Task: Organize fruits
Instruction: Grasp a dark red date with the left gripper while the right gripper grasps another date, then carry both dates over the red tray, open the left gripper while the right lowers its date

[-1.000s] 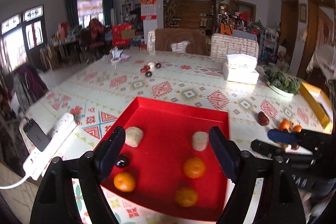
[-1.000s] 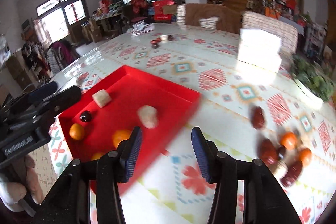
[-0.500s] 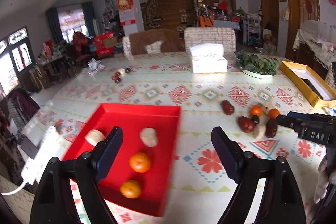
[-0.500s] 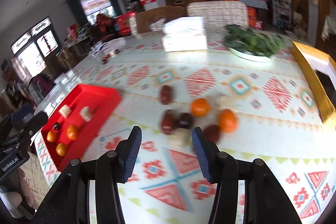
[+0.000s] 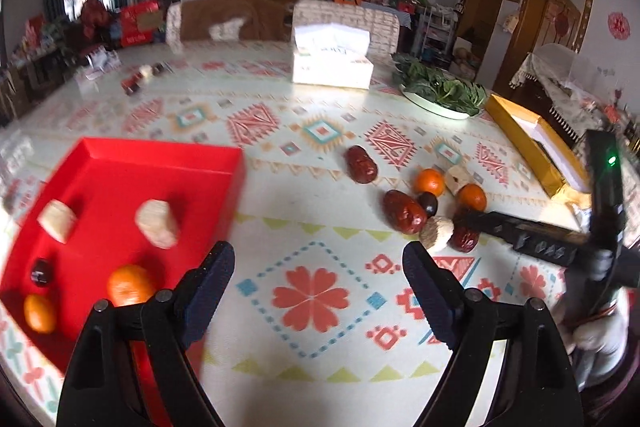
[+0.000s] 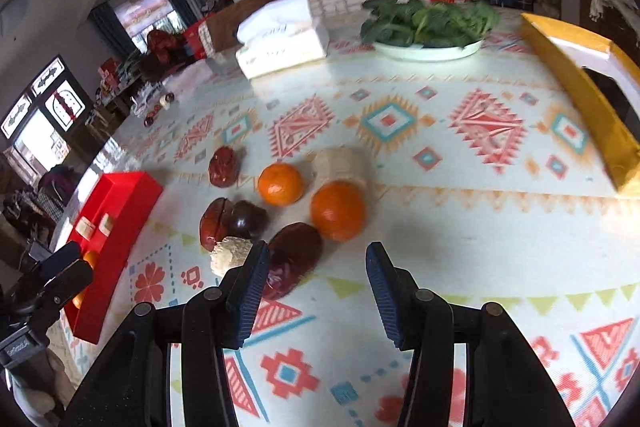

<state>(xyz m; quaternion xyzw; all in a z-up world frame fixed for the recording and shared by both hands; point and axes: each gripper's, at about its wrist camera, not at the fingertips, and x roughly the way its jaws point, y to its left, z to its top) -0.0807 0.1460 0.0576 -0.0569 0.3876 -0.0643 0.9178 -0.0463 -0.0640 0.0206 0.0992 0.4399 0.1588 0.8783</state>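
Having swung from the tray (image 5: 160, 163) to the loose fruit, my right gripper (image 6: 316, 279) nears an orange (image 6: 338, 211), both grippers empty, spread.

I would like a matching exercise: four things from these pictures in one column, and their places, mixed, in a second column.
Things:
1. dark round plum
2. green leafy vegetables
3. white tissue pack
4. wrinkled red date

Places:
A. on a white plate
B. inside the red plastic tray
C. alone on the patterned tablecloth, left of the loose fruit pile
D. at the table's far side, before the chairs

Pairs: 1-B, 2-A, 3-D, 4-C
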